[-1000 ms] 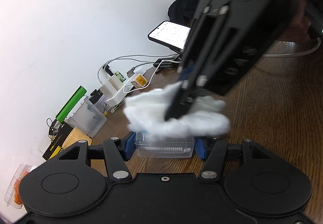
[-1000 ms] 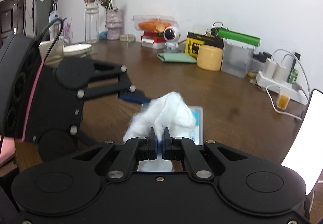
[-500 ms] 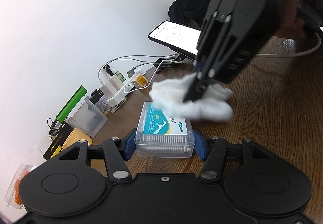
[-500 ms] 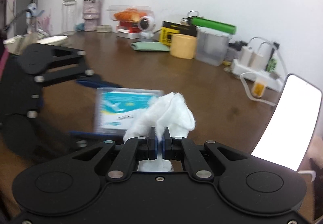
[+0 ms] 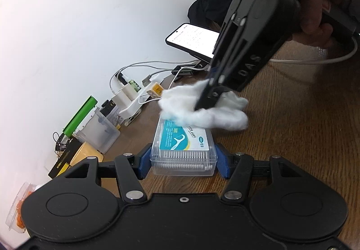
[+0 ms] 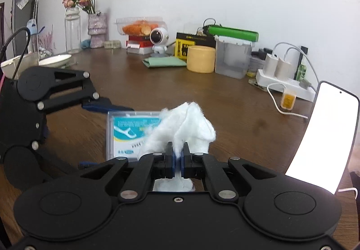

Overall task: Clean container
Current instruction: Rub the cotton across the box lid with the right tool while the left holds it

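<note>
A clear plastic box of floss picks with a teal label (image 5: 183,148) lies flat on the brown wooden table. My left gripper (image 5: 183,163) is shut on it, one blue pad on each short side. In the right wrist view the box (image 6: 126,135) sits left of centre, and the left gripper (image 6: 94,103) reaches in from the left. My right gripper (image 6: 177,157) is shut on a wad of white cotton (image 6: 186,128). The cotton (image 5: 202,110) rests on the far end of the box lid. The right gripper (image 5: 209,101) comes down from the upper right.
A lit phone (image 6: 324,137) stands propped at the right. A white power strip with chargers and cables (image 6: 283,81), a clear bin (image 6: 231,60), a yellow tub (image 6: 201,58), a toy camera robot (image 6: 158,42) and flower vases (image 6: 96,27) line the far wall.
The cotton swept off the box lid to the far right end, uncovering the teal label. The left gripper kept its hold on the box.
</note>
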A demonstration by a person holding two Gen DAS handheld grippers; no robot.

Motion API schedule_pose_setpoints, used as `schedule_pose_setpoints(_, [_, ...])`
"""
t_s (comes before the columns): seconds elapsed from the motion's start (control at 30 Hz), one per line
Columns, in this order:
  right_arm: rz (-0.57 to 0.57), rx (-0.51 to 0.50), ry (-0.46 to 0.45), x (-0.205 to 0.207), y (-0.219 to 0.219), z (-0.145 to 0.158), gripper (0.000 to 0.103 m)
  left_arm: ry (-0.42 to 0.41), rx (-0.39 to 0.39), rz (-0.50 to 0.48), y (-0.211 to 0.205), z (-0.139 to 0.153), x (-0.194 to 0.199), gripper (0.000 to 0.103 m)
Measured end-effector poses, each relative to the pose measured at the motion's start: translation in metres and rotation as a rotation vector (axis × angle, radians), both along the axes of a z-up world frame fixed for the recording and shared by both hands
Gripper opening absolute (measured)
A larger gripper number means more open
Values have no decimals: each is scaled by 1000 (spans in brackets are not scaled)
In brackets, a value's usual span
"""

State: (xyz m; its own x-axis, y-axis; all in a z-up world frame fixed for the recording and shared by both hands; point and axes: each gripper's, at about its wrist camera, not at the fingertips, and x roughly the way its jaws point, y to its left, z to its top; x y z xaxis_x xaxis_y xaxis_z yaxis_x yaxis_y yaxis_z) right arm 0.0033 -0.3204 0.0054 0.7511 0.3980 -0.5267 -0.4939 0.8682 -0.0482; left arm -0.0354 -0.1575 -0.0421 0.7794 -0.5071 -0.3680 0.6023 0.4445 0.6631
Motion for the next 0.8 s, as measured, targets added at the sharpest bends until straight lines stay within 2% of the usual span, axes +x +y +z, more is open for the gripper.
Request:
schedule_pose_setpoints(0.13, [83,28,56,-7,9,4,4,5,-1,-1,0,0,1,57])
schedule_pose_setpoints(0.23, [140,79,47,-11,18,10,4,5,-1,-2,-1,0,2,57])
schedule_pose_setpoints(0.33, [92,75,13,-5,20,11,4,3,-1,-1,-1,-2,0,57])
schedule_pose_setpoints(0.43, [-7,2,-4,4,13,9,5,1,-1,-2,-1,-3,-1,57])
schedule_pose_setpoints(0.5, [-29,-26,15,5,7,5,4,1,-2,-2,-1,-3,-3,57])
schedule_pose_setpoints(0.67, [89,59,102,-8,8,4,4,2,-1,-2,-1,-2,-3,57])
schedule_pose_setpoints(0.8, [124,111,53,-8,20,10,4,2,-1,-2,-1,-1,-2,57])
